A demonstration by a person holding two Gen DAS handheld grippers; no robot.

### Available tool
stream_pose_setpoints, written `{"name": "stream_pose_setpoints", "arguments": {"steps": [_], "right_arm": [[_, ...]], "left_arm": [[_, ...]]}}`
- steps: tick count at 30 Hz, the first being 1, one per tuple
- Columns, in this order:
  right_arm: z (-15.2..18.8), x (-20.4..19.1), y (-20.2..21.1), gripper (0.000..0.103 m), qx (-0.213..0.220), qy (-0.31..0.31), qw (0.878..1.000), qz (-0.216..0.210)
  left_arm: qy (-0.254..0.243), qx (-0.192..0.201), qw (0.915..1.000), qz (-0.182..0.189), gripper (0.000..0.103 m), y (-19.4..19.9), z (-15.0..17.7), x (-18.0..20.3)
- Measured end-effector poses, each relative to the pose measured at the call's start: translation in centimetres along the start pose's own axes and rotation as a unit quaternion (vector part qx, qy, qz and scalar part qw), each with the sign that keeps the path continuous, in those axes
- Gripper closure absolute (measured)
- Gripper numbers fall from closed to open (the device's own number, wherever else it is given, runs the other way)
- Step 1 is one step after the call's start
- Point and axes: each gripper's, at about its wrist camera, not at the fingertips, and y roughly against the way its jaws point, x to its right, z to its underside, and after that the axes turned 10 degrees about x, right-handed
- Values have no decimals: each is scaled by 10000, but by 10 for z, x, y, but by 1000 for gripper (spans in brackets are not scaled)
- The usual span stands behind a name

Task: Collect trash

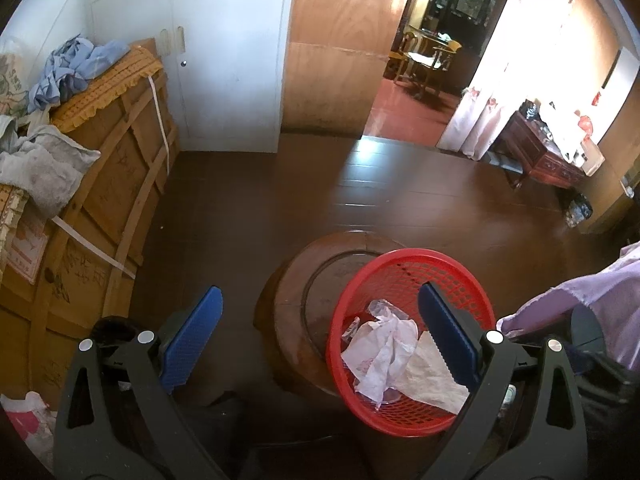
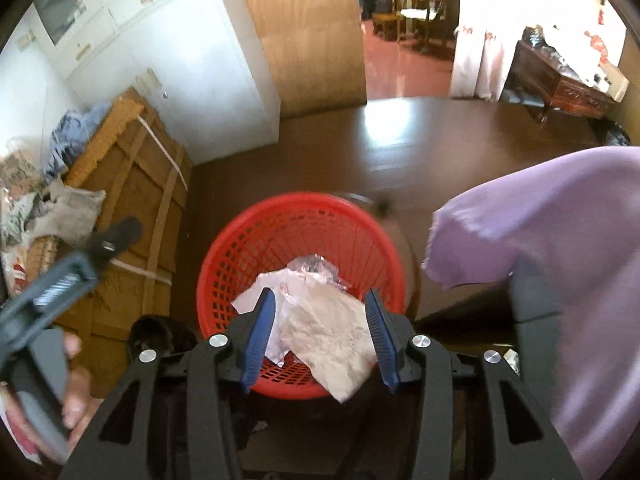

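Observation:
A red mesh basket [image 1: 360,284] stands on a round wooden stool [image 1: 296,276]. In it lie crumpled white paper [image 1: 380,352], a beige paper sheet [image 1: 432,380] and clear plastic wrap [image 1: 380,306]. My left gripper [image 1: 320,312] is open and empty, high above the stool, its right finger over the basket. In the right wrist view my right gripper [image 2: 320,308] is open right above the basket [image 2: 248,240], with the beige sheet [image 2: 336,336] lying between the fingers, not clamped. The left gripper's body [image 2: 60,276] shows at the left.
A large strapped wooden crate [image 1: 104,200] piled with cloths stands at the left. White cabinets [image 1: 228,60] are behind it. Dark floor [image 1: 400,184] runs to a doorway and a dark wooden desk [image 1: 548,152]. A lilac sleeve [image 2: 560,232] is at the right.

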Motion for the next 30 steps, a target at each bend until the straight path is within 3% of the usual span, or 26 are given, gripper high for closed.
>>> {"name": "stream_pose_setpoints", "arguments": {"steps": [8, 14, 19, 30], "right_arm": [[5, 15, 84, 57, 830, -83, 9965, -3], [10, 46, 148, 55, 1408, -227, 9896, 188], [19, 75, 188, 46, 1832, -441, 9812, 406], [52, 118, 247, 38, 2390, -961, 9659, 260]], "left_arm": [[-292, 72, 9976, 616, 8, 19, 6, 31], [-539, 226, 9964, 619, 8, 43, 5, 59], [-685, 409, 9951, 587, 8, 69, -1, 73], [-1220, 685, 9898, 250, 8, 120, 12, 94]]}}
